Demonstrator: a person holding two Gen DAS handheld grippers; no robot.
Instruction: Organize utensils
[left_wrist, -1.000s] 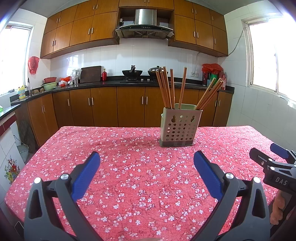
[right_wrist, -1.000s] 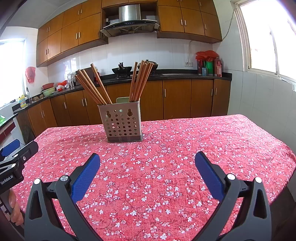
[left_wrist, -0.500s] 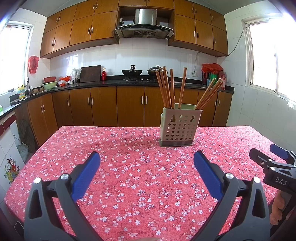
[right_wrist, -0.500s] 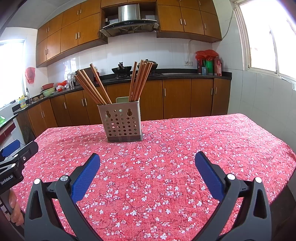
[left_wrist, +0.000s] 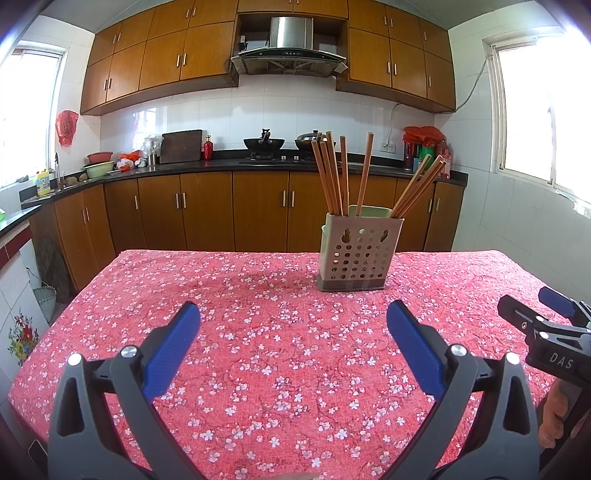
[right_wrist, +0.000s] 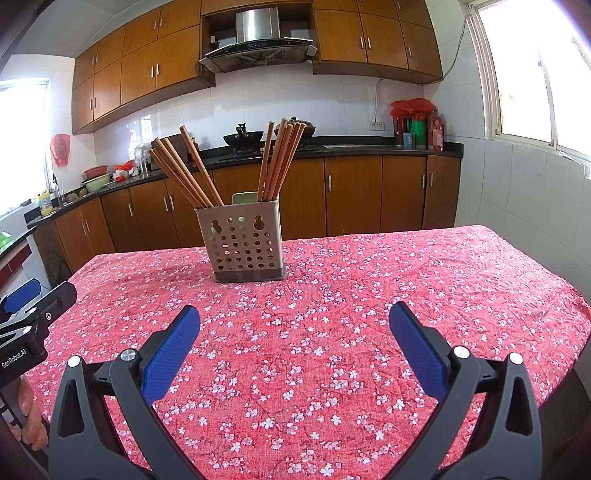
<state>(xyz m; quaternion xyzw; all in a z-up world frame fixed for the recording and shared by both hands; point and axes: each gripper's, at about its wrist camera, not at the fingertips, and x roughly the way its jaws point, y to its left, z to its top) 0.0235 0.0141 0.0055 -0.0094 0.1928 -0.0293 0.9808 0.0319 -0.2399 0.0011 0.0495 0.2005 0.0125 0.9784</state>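
Red floral tablecloth (left_wrist: 280, 354) fills the left wrist view, nothing loose on it. Left gripper (left_wrist: 293, 314) fingers wide apart, empty, same hover as a second ago; nothing has shifted. Holder (left_wrist: 357, 254) stands upright well ahead, slightly right, chopsticks (left_wrist: 330, 173) leaning in two bunches. Right gripper's tip pokes in at the right edge.

Right wrist view: right gripper (right_wrist: 294, 319) also spread, empty, no change. Holder sits ahead-left, well apart from the fingers. No loose utensils visible, so probably done or idle. Wooden cabinets (right_wrist: 354, 195), range hood (right_wrist: 258, 37), bright window (right_wrist: 535, 70) behind.
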